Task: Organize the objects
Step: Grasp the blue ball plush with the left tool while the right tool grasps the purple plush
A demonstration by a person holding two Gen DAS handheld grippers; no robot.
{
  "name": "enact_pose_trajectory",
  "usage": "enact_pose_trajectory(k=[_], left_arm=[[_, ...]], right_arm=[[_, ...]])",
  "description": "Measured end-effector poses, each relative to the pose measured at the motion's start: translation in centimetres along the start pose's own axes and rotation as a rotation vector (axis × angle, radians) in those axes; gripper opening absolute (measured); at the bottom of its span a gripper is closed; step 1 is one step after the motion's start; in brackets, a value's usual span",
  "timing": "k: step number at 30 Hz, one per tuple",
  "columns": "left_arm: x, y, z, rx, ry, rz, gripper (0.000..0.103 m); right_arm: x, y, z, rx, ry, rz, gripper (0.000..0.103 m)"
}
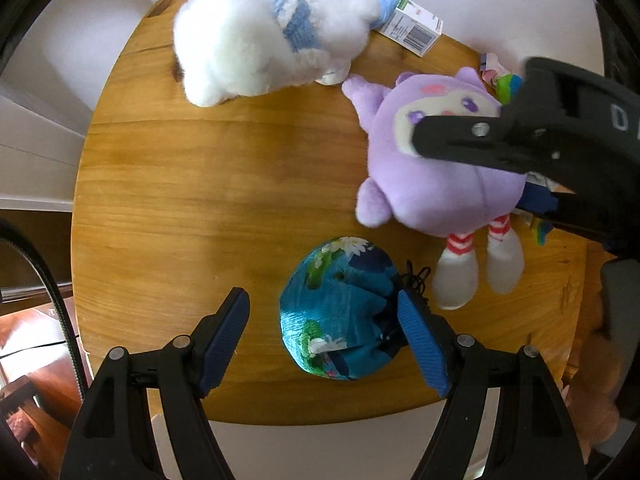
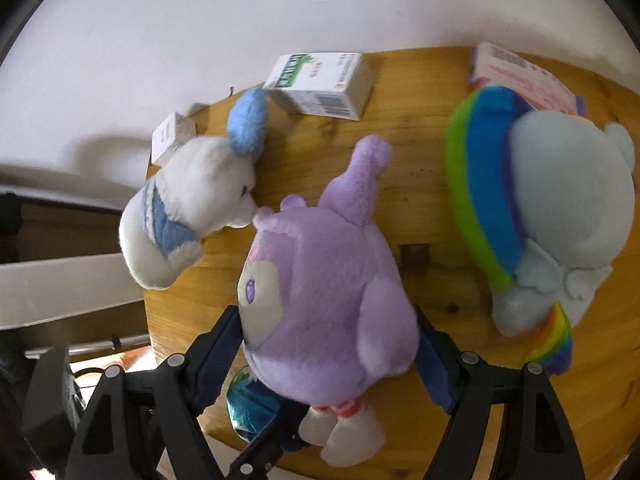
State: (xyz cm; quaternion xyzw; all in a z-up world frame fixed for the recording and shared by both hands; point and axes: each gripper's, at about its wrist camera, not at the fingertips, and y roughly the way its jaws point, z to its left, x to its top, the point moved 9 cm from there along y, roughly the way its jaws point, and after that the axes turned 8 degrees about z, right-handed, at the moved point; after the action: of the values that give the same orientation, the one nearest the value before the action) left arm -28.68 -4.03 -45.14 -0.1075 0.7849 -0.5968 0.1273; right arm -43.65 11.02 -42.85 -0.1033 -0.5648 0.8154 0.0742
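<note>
A blue floral drawstring pouch [image 1: 340, 312] lies near the front edge of the round wooden table [image 1: 180, 200]. My left gripper [image 1: 324, 340] points down over it, open. The pouch sits against the right pad and well apart from the left pad. A purple plush [image 2: 328, 280] with striped legs lies to the right of the pouch. My right gripper [image 2: 324, 360] straddles its body, one pad at each side, with no squeeze showing. In the left wrist view one of its black fingers [image 1: 480, 140] crosses the plush's face [image 1: 436, 120].
A white plush with a blue scarf [image 1: 256, 40] lies at the table's far side. A grey plush with rainbow hair [image 2: 560, 200] lies right of the purple one. A white-green box [image 2: 320, 84], a pink box [image 2: 520, 76] and a small white box [image 2: 168, 140] sit along the far edge.
</note>
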Motion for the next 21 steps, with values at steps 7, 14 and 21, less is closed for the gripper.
enact_pose_trajectory(k=[7,14,21], left_arm=[[-0.8,0.3,-0.3,-0.015,-0.016,0.013,0.079],[-1.6,1.0,-1.3,-0.050,-0.014,0.034,0.079],[-2.3,0.4,-2.7,-0.084,0.009,-0.006,0.049]], right_arm=[[-1.0,-0.6,1.4,-0.053,-0.052,-0.049,0.065],[-2.8,-3.8,0.6,-0.049,-0.016,-0.128,0.064],[-5.9,-5.8,-0.1,-0.013,0.021,-0.164,0.064]])
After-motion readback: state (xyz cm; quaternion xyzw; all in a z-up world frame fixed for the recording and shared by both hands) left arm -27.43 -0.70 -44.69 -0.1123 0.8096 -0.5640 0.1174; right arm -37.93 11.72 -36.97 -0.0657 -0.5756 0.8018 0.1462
